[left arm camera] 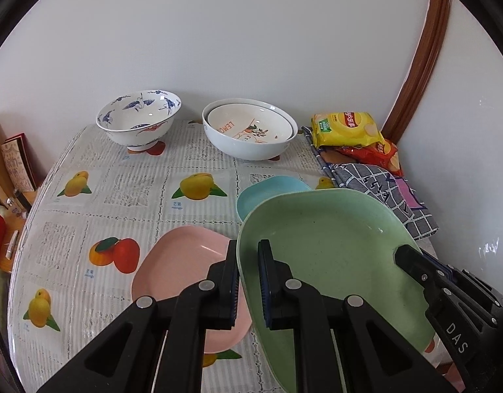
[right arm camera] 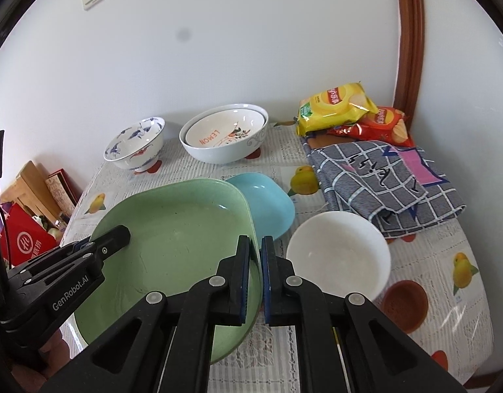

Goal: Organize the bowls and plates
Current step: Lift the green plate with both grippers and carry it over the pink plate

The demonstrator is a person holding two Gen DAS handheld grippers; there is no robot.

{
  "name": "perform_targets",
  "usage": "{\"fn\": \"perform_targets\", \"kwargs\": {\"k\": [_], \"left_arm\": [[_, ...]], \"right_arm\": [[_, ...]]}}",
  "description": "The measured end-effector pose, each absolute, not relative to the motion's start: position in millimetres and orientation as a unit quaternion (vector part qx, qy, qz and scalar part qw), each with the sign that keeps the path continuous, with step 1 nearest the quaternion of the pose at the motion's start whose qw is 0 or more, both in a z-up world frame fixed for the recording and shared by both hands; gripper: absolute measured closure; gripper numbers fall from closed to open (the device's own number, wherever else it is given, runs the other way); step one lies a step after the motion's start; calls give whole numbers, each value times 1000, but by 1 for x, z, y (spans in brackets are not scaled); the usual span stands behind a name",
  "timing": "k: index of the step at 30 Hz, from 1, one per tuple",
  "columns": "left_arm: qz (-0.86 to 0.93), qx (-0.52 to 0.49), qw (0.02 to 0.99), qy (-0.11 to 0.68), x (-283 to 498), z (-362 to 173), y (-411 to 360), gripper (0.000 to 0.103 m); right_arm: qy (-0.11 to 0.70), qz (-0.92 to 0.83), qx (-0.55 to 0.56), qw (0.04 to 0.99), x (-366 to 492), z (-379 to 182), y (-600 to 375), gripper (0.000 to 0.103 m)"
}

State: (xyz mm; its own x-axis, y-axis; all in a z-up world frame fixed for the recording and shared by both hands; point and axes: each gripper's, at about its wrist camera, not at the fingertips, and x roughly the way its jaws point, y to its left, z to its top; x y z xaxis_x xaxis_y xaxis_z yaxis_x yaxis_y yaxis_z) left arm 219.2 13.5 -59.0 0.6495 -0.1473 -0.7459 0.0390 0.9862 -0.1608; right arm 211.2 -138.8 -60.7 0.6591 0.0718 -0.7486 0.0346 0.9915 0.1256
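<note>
Item: green plate, gripped on opposite rims by both tools and seemingly raised above the tabletop. Left tool nearly closed on its left rim; right tool likewise on its right rim. Step judged: carrying the plate to a stack. Blue plate lies just behind it, pink plate to its left (likely destinations); next move calls for level lowering, then release.

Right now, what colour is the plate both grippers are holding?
Light green plate, clearest in the right wrist view.
</note>
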Motion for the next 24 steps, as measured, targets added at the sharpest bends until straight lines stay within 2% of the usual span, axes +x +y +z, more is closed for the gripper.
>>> {"fn": "perform_targets", "kwargs": {"k": [24], "left_arm": [[-44,-72,910,407,174,-47,21,92]], "right_arm": [[393,9,76,916,161,-44,-131,97]]}}
